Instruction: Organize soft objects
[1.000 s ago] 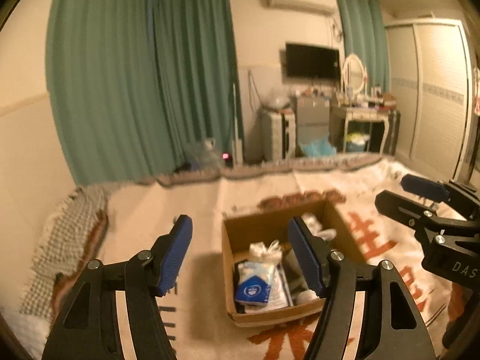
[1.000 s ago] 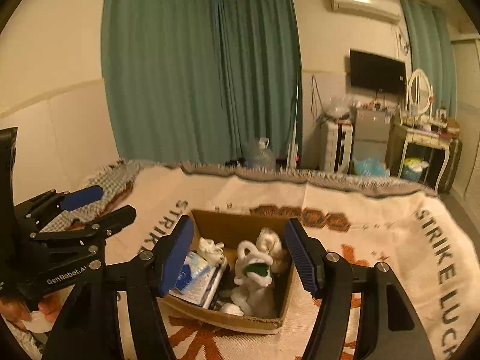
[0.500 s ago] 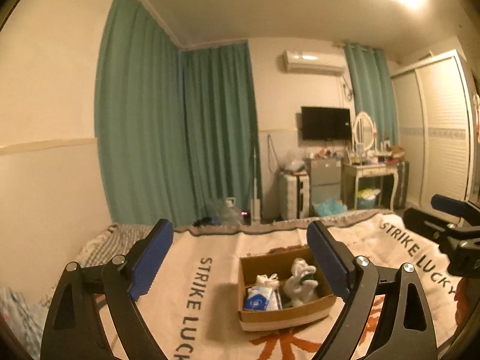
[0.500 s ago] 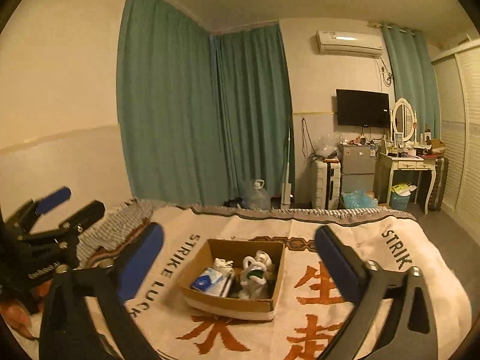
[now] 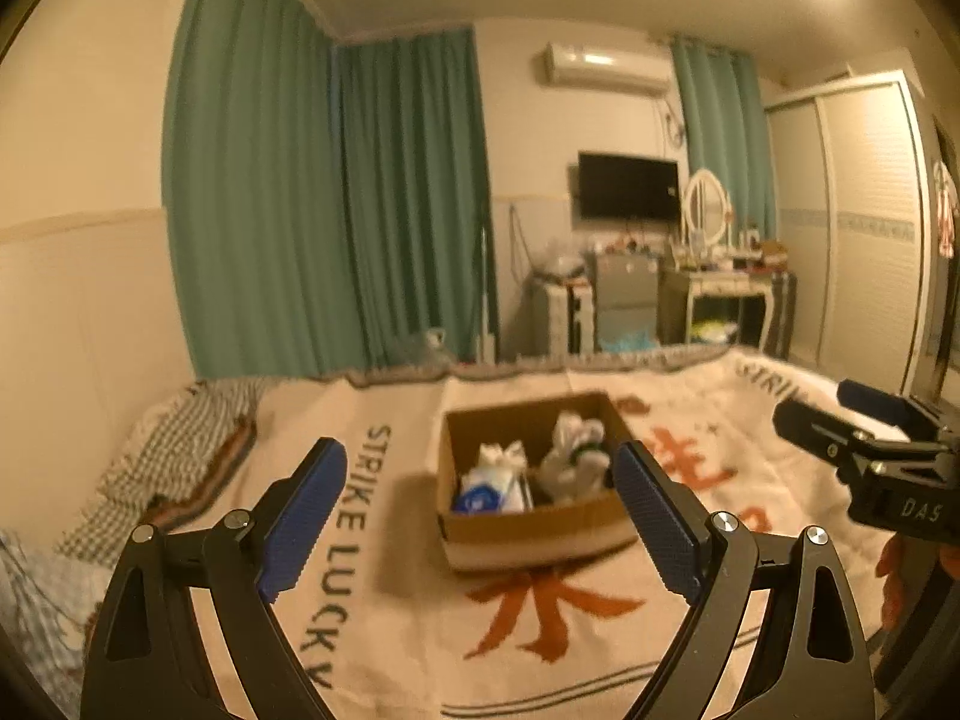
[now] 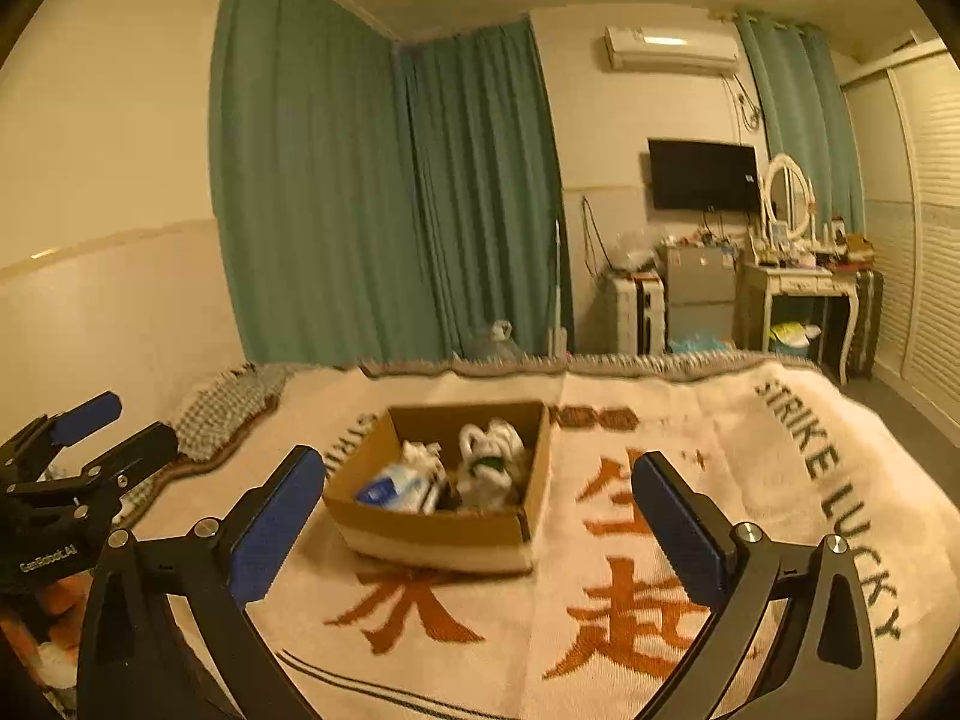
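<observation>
Both my grippers, left (image 5: 480,513) and right (image 6: 480,519), hover wide open, empty, short of the cardboard box (image 6: 441,531); bare blanket (image 6: 708,420) surrounds its edges.

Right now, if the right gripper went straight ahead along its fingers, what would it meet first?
Probably the cardboard box on the blanket: it lies between the open right gripper fingers' line. Depth is unclear.

Cream woven blanket (image 6: 690,420) with orange characters: "STRIKE LUCKY" in dark letters down right edge in right wrist view; same words down left side in left wrist view. Black left claw (image 6: 90,438) body: white "GenRobot.AI" print. Black right claw (image 5: 840,414) body: "DAS" readable, rest cut off. Large orange characters mid-blanket, too blurred to read surely.
</observation>
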`<state>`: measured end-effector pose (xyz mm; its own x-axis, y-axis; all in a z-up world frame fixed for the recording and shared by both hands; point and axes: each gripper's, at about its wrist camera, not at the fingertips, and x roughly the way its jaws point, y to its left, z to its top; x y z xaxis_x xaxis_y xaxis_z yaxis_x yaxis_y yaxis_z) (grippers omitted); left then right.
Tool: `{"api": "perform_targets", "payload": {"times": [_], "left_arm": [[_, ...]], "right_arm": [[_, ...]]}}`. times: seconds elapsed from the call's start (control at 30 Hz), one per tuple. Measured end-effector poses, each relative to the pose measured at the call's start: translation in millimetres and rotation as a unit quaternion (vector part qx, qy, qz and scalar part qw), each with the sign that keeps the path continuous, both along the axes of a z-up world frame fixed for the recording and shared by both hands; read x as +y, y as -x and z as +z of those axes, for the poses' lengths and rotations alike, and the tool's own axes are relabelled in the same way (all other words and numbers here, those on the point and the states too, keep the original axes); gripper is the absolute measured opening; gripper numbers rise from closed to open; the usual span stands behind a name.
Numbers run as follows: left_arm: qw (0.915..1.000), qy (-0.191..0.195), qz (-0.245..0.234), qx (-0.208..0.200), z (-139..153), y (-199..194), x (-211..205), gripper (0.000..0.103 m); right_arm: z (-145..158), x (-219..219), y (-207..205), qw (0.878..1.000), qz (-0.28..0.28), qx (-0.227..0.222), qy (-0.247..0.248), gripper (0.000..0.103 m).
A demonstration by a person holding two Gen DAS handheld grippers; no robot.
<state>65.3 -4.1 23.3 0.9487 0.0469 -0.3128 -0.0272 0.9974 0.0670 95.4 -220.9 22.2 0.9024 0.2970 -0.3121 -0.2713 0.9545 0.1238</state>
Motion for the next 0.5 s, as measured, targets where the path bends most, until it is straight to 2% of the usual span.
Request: {"api": "perform_targets", "payload": {"times": [0.07, 0.17, 0.33, 0.5], "left_arm": [[1.0, -0.006, 0.006, 0.005, -5.0, -1.8, -3.5, 0.092], [0.9999, 0.006, 0.002, 0.015, -7.9, -4.5, -2.6, 0.092], [0.9998, -0.002, 0.004, 0.019, -10.0, 0.7, -4.9, 0.092], [0.9998, 0.006, 0.007, 0.02, -11.3, 2.2, 0.4, 0.092]], "right_arm": [[-9.3, -2.6, -3.5, 1.0, 0.0, 0.01, -0.009, 0.103], [-15.1, -1.3, -9.2, 1.0, -0.001, 0.013, -0.004, 0.103], [-19.0, 1.2, -9.8, 1.0, -0.001, 0.014, 0.0, 0.103], [-19.0, 3.1, -10.5, 1.0, -0.003, 0.015, 0.003, 0.103]]}}
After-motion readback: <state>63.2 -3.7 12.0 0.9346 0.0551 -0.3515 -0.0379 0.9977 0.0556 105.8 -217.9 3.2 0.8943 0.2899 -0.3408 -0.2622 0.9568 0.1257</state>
